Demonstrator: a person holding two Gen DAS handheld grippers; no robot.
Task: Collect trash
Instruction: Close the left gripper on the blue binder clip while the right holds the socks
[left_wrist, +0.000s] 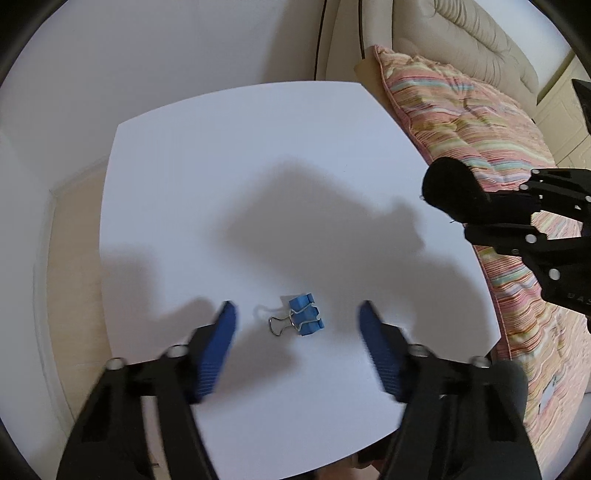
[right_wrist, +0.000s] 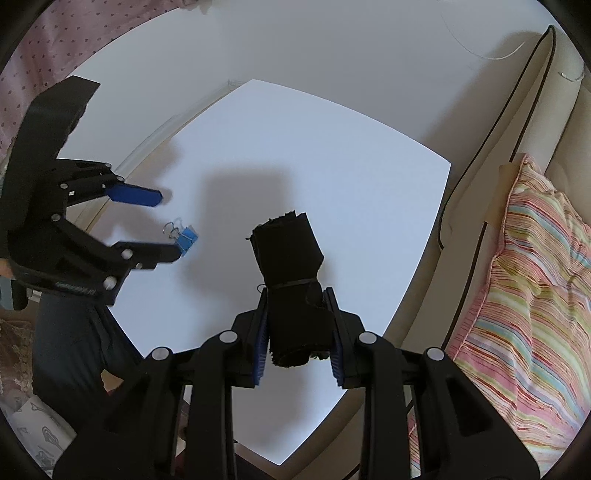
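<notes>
Left wrist view had the left gripper (left_wrist: 297, 317) spread wide open, its two blue pads (left_wrist: 218, 350) low in the frame with nothing between them touching either one. Sitting in that gap, a bit above the pad tips in the lower middle of the frame, was a small clump of blue binder clips (left_wrist: 304, 314) lying on the white table (left_wrist: 258, 147), wire handles pointing toward the left. Hard to say exactly how many clips were in there, looked like two or three stuck together. Over at the right edge of the frame the right gripper (left_wrist: 517, 206) poked in, pinching a rolled-up black cloth (left_wrist: 448, 184) that hung over the table's right side. Behind it a striped cushion (left_wrist: 461, 122) ran down the right side, leaning on a cream sofa (left_wrist: 461, 40) in the upper right.

Right wrist view showed the same roll (right_wrist: 288, 251) dead centre, squeezed between the right gripper's (right_wrist: 297, 332) pads, with a thin tie around it just above the fingertips and the free end sticking up over the table (right_wrist: 332, 147). The left gripper (right_wrist: 166, 225) was at the left of the frame, jaws apart, with the clips (right_wrist: 186, 236) right at the tip of its lower finger. Couldn't tell from there if they were touching. Striped cushion (right_wrist: 535, 277) on the right again.
</notes>
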